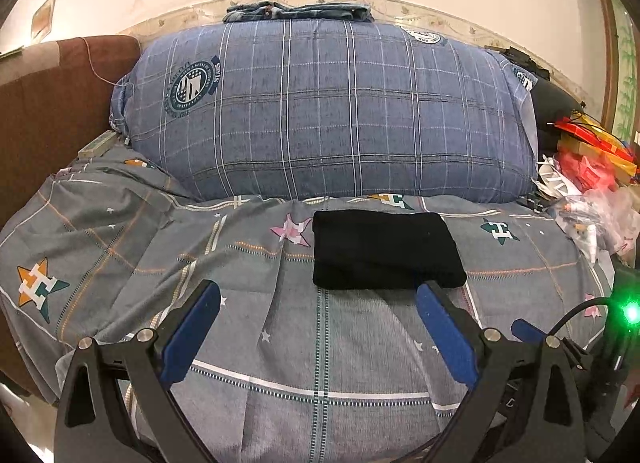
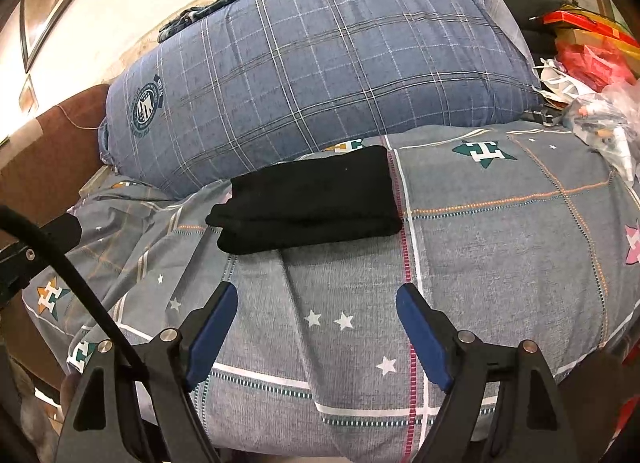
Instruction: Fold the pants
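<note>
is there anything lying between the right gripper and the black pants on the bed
Nothing visible does. The right gripper is open, and only bare, slightly wrinkled grey bedsheet lies between its blue fingers and the folded black pants. The big blue plaid pillow sits behind the pants, not in the way.

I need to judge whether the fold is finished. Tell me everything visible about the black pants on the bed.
The black pants are folded into a compact, roughly rectangular bundle of several layers, in a soft, matte, knit-looking fabric. They lie flat on the grey star-print bedsheet, just in front of the big blue plaid pillow. Edges look fairly even, with rounded folds at the near side. Neither gripper touches them.
</note>
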A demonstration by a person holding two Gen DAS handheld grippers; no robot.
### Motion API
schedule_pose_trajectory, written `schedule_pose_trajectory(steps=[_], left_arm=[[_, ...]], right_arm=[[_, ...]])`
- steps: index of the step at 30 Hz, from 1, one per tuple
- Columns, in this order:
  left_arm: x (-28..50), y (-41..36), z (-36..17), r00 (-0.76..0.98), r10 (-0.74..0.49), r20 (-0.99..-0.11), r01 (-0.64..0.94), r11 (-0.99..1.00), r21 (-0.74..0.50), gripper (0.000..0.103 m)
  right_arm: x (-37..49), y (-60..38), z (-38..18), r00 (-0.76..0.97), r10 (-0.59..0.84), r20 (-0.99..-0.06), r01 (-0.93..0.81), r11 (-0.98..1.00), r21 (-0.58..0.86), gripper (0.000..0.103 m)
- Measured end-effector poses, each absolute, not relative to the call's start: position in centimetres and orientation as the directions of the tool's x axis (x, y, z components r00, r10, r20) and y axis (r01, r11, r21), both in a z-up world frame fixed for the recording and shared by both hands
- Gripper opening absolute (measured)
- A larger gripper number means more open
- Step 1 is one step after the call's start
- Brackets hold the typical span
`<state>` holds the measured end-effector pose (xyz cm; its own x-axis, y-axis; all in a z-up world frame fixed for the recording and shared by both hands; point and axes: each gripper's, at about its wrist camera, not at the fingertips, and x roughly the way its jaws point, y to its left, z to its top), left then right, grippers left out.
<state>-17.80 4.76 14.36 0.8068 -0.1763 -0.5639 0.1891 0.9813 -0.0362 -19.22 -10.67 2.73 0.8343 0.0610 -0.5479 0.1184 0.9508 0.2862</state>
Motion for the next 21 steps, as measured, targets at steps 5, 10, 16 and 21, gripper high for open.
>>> schedule_pose_trajectory(steps=[5,10,16,21], left_arm=[[-17.5,5.0,13.8,0.791,-0.182,-0.584,0.187,0.981,-0.053,0.098],[-17.2,5.2,13.4,0.779,-0.186,-0.599,0.184,0.981,-0.066,0.098],[-17.1,5.3,13.0,0.772,-0.188,-0.607,0.185,0.980,-0.068,0.098],[-16.9,5.2,12.5,0.760,-0.193,-0.621,0.187,0.979,-0.076,0.098]], right_arm=[[-19.1,-10.5,2.4,0.828,0.066,-0.557,0.116,0.952,0.284,0.086],[-18.9,-10.3,2.1,0.820,0.070,-0.568,0.114,0.952,0.283,0.087],[-18.7,-10.1,1.7,0.811,0.075,-0.580,0.112,0.953,0.280,0.087],[-18.6,-9.8,1.4,0.806,0.077,-0.587,0.112,0.954,0.279,0.087]])
